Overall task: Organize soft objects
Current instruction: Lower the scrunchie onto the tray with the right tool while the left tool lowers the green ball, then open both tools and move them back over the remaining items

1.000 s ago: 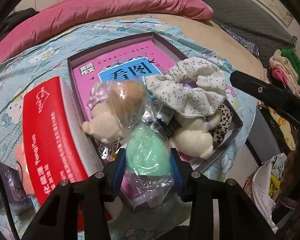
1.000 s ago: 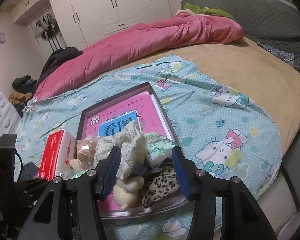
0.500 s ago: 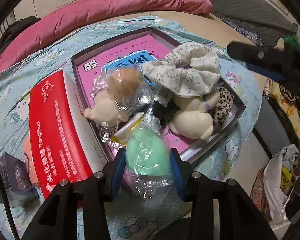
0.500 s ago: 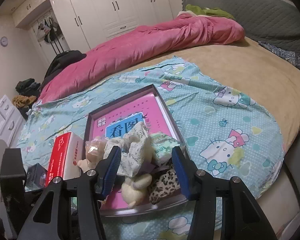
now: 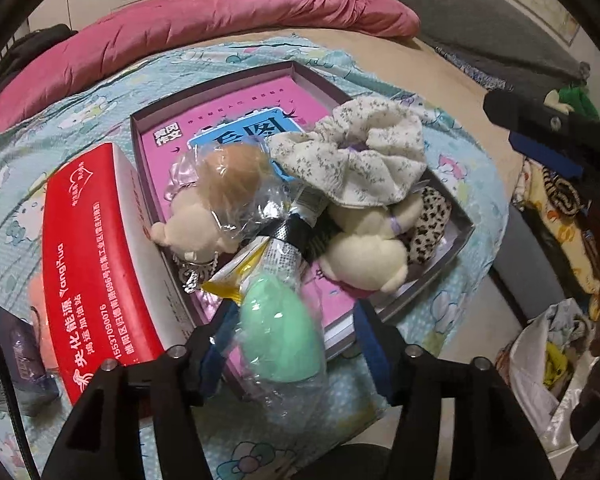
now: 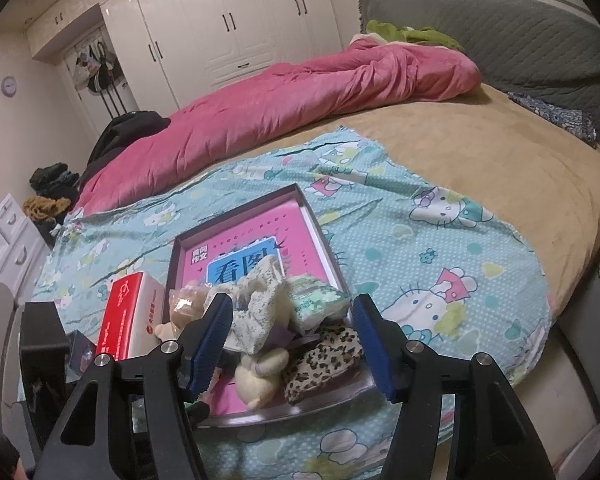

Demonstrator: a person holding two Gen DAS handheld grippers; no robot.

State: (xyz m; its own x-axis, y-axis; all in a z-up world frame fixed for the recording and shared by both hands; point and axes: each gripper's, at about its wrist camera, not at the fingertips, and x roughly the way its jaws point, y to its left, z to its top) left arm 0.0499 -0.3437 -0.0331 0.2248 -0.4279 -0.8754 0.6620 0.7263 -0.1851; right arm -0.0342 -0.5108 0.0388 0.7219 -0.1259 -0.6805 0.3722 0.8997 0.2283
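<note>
A shallow grey box (image 5: 456, 240) with a pink book (image 5: 236, 128) in it lies on the bed. In it are a bagged plush doll (image 5: 216, 196), a floral scrunchie (image 5: 360, 160), a cream plush (image 5: 364, 256) and a leopard scrunchie (image 5: 428, 224). A mint green sponge in a clear bag (image 5: 280, 336) lies between the fingers of my left gripper (image 5: 292, 344), whose jaws stand apart from it. My right gripper (image 6: 296, 344) is open and empty, hovering before the box (image 6: 300, 404), floral scrunchie (image 6: 260, 304) and leopard scrunchie (image 6: 324, 356).
A red and white carton (image 5: 100, 272) stands left of the box; it also shows in the right wrist view (image 6: 124, 316). A dark small box (image 5: 12, 344) and an orange soft thing (image 5: 40, 300) lie further left. A pink quilt (image 6: 300, 100) lies at the back. Clothes pile right of the bed (image 5: 556, 208).
My left gripper has opened and let go of the bagged green sponge, which now lies tilted at the box's front edge. Both grippers have drawn back a little.
</note>
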